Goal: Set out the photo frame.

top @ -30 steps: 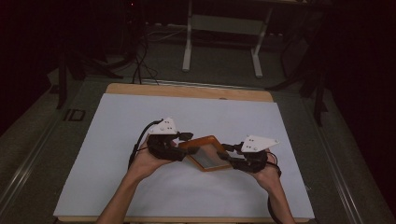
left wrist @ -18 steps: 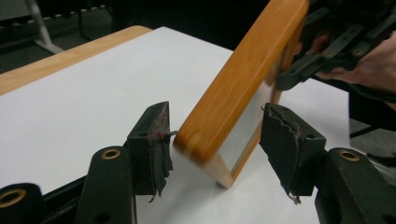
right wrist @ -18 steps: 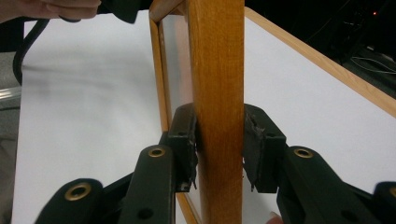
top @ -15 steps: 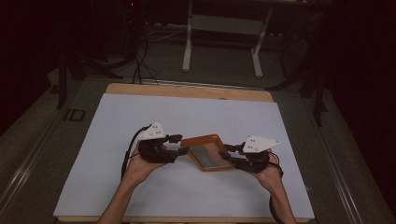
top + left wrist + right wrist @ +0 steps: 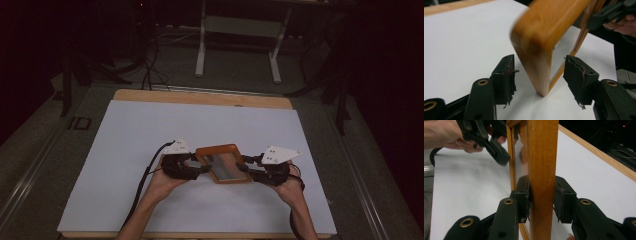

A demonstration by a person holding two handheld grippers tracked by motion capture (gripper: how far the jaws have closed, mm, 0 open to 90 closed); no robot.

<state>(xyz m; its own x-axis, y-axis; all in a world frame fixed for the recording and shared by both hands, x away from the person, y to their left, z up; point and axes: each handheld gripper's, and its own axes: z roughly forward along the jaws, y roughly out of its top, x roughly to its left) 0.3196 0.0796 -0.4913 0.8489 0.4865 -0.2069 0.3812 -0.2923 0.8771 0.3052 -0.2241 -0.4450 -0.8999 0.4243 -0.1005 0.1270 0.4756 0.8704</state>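
Wooden-framed mirror [image 5: 223, 164] sits tilted near the front-middle of the white table [image 5: 150, 130], held up between my 2 grippers. My right gripper [image 5: 541, 195] is clamped on the frame's right edge, both pads pressed against the wood. My left gripper [image 5: 537, 75] has its jaws standing wide, straddling the frame's lower corner, which touches the tabletop; neither pad [image 5: 506, 75] meets the wood, so it grips nothing. I judge the step in hand to be setting the mirror down or steadying it by its left side. My next move calls for centring the left jaws on the frame edge and closing them, without tipping the glass.
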